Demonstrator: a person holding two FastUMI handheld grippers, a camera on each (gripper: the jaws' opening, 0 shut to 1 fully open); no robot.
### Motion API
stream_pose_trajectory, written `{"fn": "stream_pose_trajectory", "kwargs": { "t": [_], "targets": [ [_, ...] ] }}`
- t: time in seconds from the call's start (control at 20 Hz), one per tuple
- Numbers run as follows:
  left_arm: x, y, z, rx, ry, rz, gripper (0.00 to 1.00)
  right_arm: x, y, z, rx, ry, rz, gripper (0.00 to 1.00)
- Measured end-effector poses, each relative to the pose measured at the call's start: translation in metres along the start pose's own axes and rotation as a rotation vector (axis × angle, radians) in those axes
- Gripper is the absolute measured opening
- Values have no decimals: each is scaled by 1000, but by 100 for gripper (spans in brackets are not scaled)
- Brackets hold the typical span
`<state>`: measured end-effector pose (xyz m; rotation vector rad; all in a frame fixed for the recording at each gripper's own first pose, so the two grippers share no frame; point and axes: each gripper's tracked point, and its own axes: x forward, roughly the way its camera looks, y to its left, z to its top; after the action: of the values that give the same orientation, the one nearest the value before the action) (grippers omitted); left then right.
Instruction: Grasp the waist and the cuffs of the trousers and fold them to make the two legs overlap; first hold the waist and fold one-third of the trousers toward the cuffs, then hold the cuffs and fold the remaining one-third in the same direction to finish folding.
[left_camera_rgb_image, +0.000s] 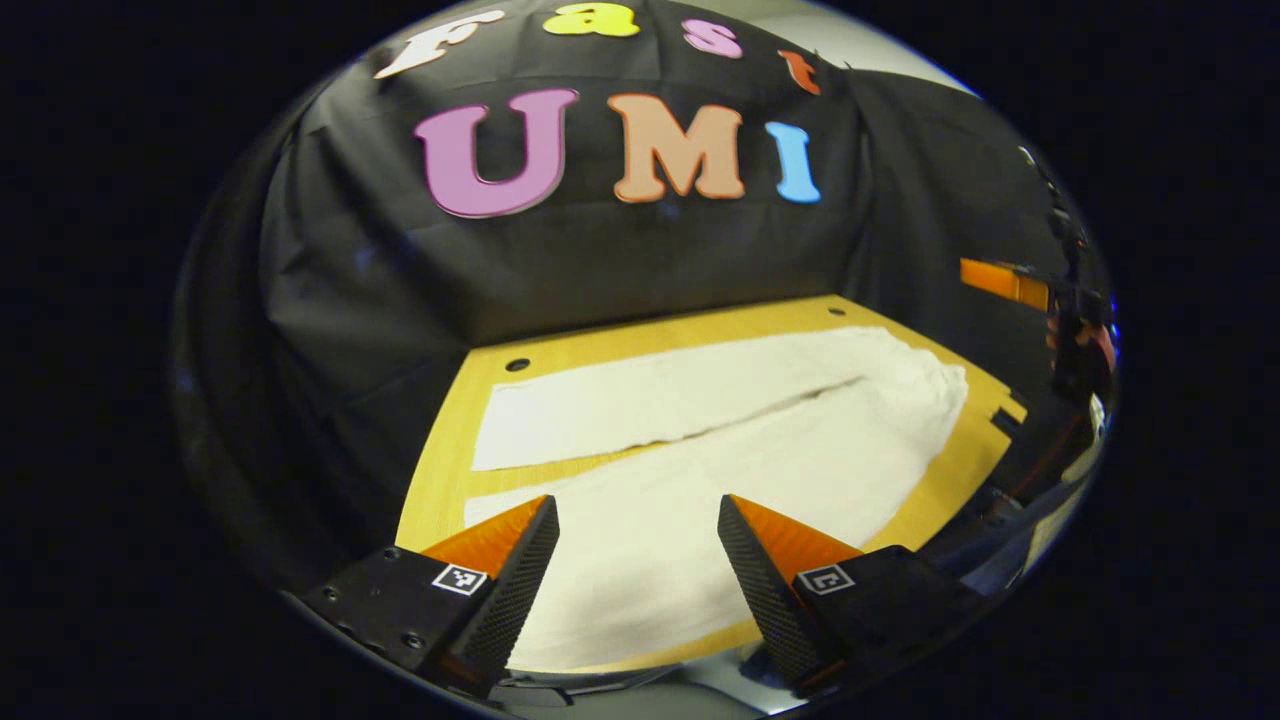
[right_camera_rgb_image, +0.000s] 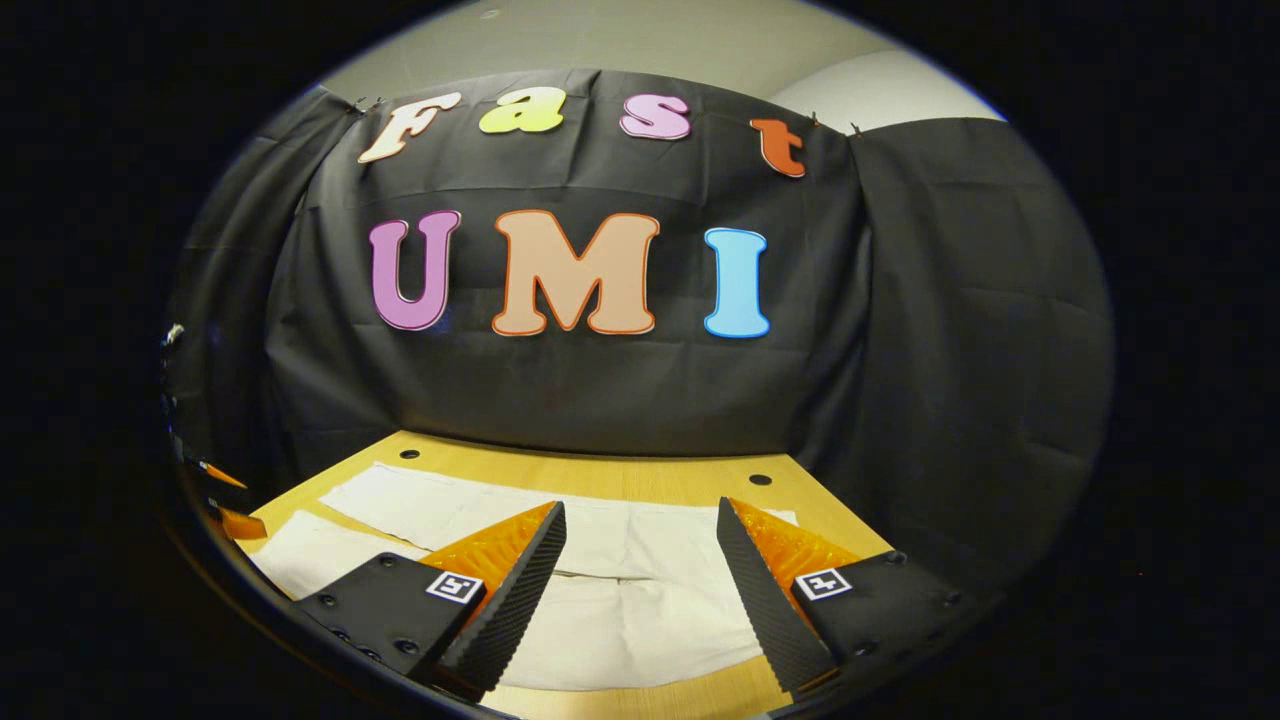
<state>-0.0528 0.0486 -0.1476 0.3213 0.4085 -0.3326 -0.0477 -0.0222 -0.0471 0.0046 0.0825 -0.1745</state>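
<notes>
Left gripper view shows the white trousers (left_camera_rgb_image: 720, 450) lying flat and unfolded on the wooden table (left_camera_rgb_image: 440, 470), their long axis running across the picture: the two legs stretch toward the left, split by a narrow wedge of bare wood, and the waist end sits at the right. The left gripper (left_camera_rgb_image: 638, 540) hangs above the nearer leg, jaws spread wide with nothing between them (no cloth touched). At the far right edge, the right gripper (left_camera_rgb_image: 1010, 283) is seen raised above the waist end, held by a hand (left_camera_rgb_image: 1085, 340).

Right gripper view has the trousers (right_camera_rgb_image: 640, 590) below the right gripper (right_camera_rgb_image: 640, 545), its jaws also spread and empty, with the legs trailing off to the left.
</notes>
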Motion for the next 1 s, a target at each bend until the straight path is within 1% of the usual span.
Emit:
{"fn": "stream_pose_trajectory", "kwargs": {
  "t": [0.1,0.2,0.3,0.35,0.4,0.55,0.65,0.8,1.0],
  "targets": [
    [0,-5,-26,70,81,-86,96,-3,-7,-5,9,13,-17,97],
    [3,-10,-48,119,161,-181,94,-6,-15,-11,3,27,-33,98],
    [7,-14,-73,166,257,-256,94,-7,-23,-16,-5,43,-48,97],
    [6,-10,-87,195,306,-279,89,-7,-25,-17,-5,51,-53,98],
    [2,-7,-96,227,350,-303,94,-8,-27,-22,-5,59,-57,98],
    [-10,2,-109,343,463,-351,93,-9,-32,-32,-11,85,-72,98],
    [-13,7,-121,404,517,-380,91,-9,-32,-38,-12,96,-73,98],
    [-20,13,-133,449,596,-420,88,-9,-31,-46,-24,118,-70,97],
    [-16,18,-142,517,651,-434,83,-5,-31,-53,-51,138,-65,98]
  ]
}}
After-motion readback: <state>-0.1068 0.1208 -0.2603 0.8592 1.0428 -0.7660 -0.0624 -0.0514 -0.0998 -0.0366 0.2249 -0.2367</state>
